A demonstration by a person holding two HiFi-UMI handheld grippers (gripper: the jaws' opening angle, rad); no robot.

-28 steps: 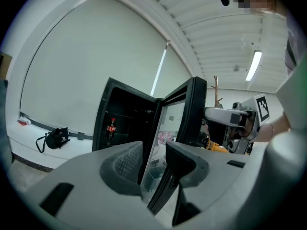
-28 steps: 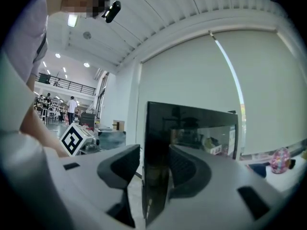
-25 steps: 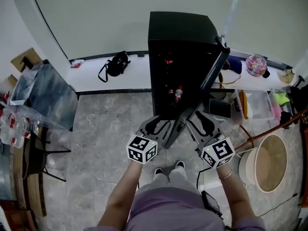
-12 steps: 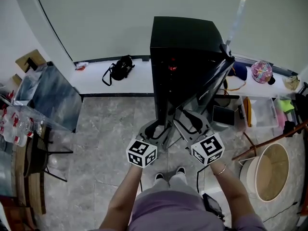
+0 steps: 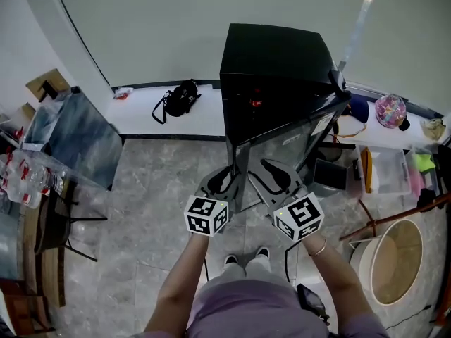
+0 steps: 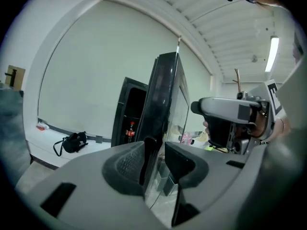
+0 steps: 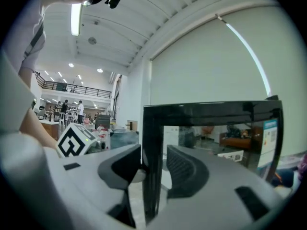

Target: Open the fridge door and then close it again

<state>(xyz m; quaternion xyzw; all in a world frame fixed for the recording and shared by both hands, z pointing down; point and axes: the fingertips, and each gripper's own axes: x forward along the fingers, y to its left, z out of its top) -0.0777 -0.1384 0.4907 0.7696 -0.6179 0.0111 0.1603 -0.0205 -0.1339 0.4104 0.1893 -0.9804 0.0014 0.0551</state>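
Observer: How are you handling this part?

Me: I'm taking it to be the closing swing. The fridge door (image 5: pixel 289 143) is standing partly open at centre frame, angling out from the fridge (image 5: pixel 271 55) toward me. I'm working its free edge with both tools. My right hand-held gripper (image 7: pixel 153 164) has just been closing and is pinching the black edge. My left hand-held gripper (image 6: pixel 154 152) has been closing too, with the edge between its jaws. One of its pads seems to be sitting a sliver off. I'm judging it best to be pushing evenly and slowly. I should be letting go before the edge is meeting the cabinet, so no jaw is getting trapped.

Observer: What are you missing?

Me: The door is covering most of the shelves, so only a bottle (image 6: pixel 129 131) is showing at centre left. The seal I'm not making out.
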